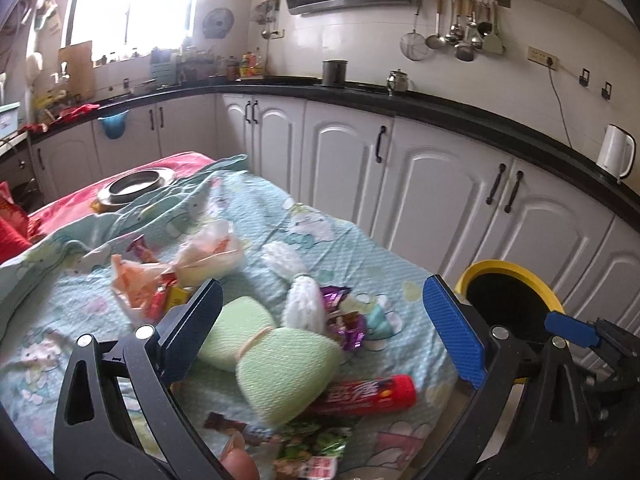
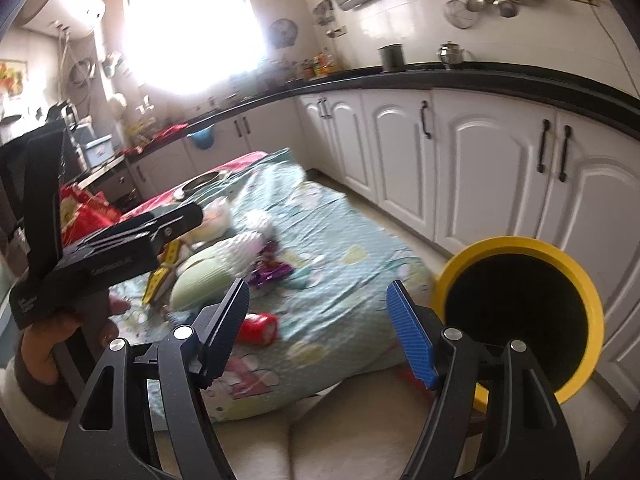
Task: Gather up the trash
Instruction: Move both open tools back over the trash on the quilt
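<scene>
Trash lies on a table with a light blue cloth (image 1: 340, 256). I see a red tube wrapper (image 1: 368, 394), a purple foil wrapper (image 1: 346, 320), a green snack packet (image 1: 316, 446), a plastic bag with orange wrappers (image 1: 180, 268), a green rolled cloth (image 1: 276, 352) and a white tassel (image 1: 302, 304). My left gripper (image 1: 324, 330) is open and empty, just above the green cloth. My right gripper (image 2: 318, 330) is open and empty, at the table's near edge between the red tube (image 2: 258, 328) and the yellow-rimmed bin (image 2: 520, 316).
White cabinets (image 1: 440, 184) with a black counter run behind the table. A metal dish (image 1: 136, 186) sits on the red cloth at the far end. The bin (image 1: 508, 304) stands right of the table. A white kettle (image 1: 616, 152) is on the counter.
</scene>
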Tool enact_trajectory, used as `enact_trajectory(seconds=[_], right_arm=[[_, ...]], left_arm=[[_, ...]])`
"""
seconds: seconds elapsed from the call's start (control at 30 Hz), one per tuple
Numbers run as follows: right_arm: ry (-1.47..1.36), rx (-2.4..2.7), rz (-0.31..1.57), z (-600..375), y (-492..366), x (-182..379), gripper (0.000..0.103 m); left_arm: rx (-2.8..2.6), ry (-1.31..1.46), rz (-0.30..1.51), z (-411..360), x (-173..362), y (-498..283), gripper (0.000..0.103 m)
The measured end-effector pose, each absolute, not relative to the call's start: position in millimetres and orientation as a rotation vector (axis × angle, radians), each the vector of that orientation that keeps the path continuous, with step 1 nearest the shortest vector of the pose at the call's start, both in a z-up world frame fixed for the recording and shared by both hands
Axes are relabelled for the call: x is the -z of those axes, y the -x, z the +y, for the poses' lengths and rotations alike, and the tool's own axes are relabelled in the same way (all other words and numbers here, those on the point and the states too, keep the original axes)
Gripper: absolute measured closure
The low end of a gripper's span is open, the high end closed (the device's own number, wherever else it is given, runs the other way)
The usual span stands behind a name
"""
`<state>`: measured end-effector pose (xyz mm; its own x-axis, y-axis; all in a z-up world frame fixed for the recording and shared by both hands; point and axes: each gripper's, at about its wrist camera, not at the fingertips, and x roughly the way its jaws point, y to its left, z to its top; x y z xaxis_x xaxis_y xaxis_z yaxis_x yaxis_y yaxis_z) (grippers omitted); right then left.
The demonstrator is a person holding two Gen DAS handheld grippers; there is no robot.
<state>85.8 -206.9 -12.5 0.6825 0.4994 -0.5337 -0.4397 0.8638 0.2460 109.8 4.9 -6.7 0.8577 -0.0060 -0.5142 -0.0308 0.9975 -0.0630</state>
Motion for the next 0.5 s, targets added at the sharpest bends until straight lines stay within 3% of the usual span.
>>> enact_trajectory(seconds=[0.5], right_arm=[[-0.028,-0.667,0.695,-147.4,-74.0,20.4,0.034]], left_arm=[[-0.106,0.120,0.571,64.5,16.8,-97.8,0.011]])
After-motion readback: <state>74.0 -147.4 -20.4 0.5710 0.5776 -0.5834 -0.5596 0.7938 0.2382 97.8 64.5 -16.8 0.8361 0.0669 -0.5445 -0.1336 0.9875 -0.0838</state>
